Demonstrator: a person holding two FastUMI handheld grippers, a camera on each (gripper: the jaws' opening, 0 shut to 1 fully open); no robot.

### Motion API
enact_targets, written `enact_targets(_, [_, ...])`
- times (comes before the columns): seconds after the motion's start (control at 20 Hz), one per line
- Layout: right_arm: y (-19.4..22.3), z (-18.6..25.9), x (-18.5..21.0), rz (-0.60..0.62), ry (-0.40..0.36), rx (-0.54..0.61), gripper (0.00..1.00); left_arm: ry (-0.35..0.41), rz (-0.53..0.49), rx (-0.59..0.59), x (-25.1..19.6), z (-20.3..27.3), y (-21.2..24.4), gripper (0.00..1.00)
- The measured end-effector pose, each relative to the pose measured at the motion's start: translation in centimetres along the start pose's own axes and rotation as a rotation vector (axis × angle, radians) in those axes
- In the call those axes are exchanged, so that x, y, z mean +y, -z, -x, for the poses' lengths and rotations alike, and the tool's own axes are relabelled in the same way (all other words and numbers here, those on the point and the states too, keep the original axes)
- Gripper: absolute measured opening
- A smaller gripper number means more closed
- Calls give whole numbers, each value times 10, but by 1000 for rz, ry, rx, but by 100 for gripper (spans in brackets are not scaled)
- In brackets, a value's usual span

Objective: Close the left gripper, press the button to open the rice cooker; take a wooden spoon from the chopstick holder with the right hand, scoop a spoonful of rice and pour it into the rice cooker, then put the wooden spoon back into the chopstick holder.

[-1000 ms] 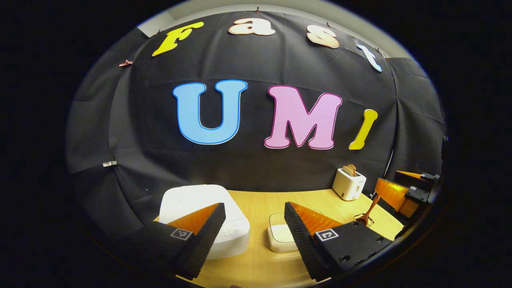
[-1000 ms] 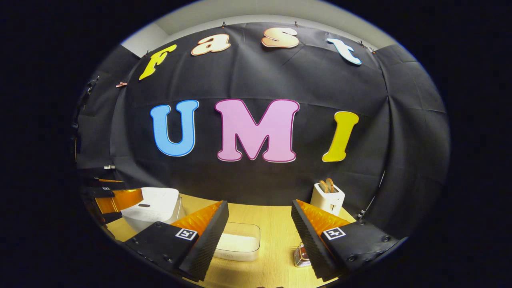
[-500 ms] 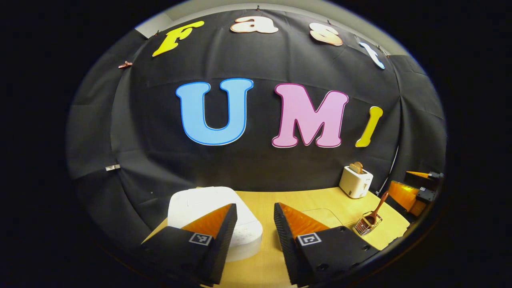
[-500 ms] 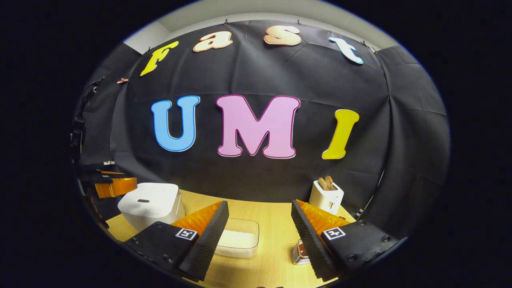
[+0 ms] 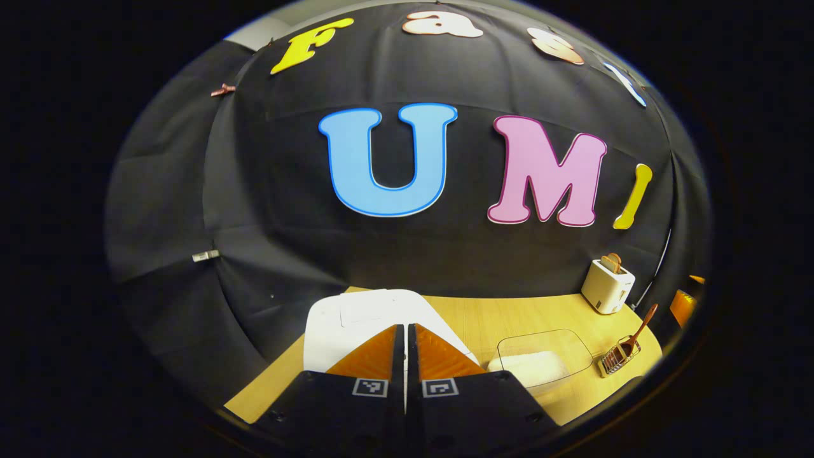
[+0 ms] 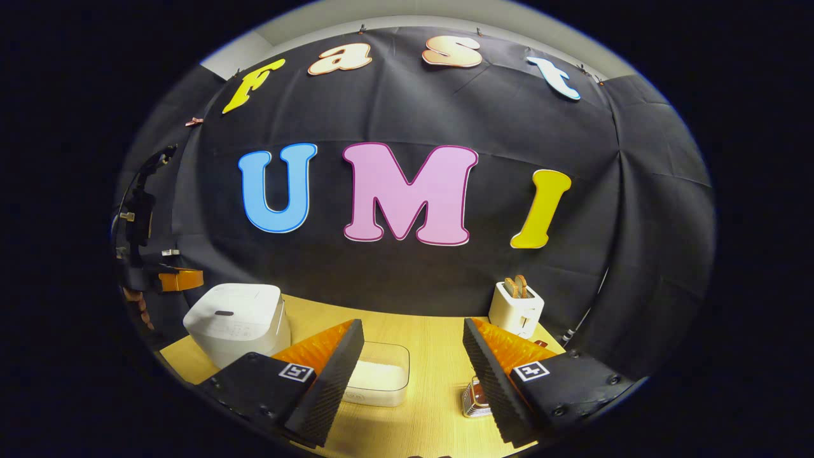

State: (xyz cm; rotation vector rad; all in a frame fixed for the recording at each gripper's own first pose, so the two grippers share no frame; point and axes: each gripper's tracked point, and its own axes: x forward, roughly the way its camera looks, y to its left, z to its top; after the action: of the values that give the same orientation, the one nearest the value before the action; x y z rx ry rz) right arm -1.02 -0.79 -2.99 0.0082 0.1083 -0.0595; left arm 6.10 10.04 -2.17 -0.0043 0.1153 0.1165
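Left claw [image 5: 406, 356]: two wedge-shaped fingers on flat dark mounting blocks. Each block carries a small square black-and-white fiducial marker near the finger root, and round screw recesses show along the outer edges.

Right claw [image 6: 413, 375]: same build. Inner finger faces are ribbed in a fine sawtooth texture; outer faces are smooth and slanted. One square marker per block, with screw heads spaced along the block rims.

Left claw, seen far off in the right gripper view, looks boxy; details too small.
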Motion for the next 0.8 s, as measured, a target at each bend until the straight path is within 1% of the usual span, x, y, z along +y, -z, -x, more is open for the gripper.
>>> enact_targets(0.1, [2,0,-3,3,10,10,98,17,25,47,8,-16,12,5])
enact_targets(0.15, [4,0,-4,3,16,16,98,24,40,73,10,-24,17,2])
enact_targets(0.2, [5,-1,-6,3,22,22,98,33,55,103,11,-31,25,5])
enact_targets(0.45, [8,0,-10,11,40,32,98,46,81,229,14,-53,55,5])
enact_targets(0.65, [12,0,-16,7,58,40,98,38,91,295,15,-63,72,5])
enact_targets(0.7, [13,0,-18,4,64,42,98,37,97,304,15,-64,74,2])
enact_targets(0.75, [13,1,-20,0,69,42,98,36,104,311,16,-65,76,5])
enact_targets(0.8, [13,1,-22,-2,74,41,98,36,107,316,15,-66,78,5])
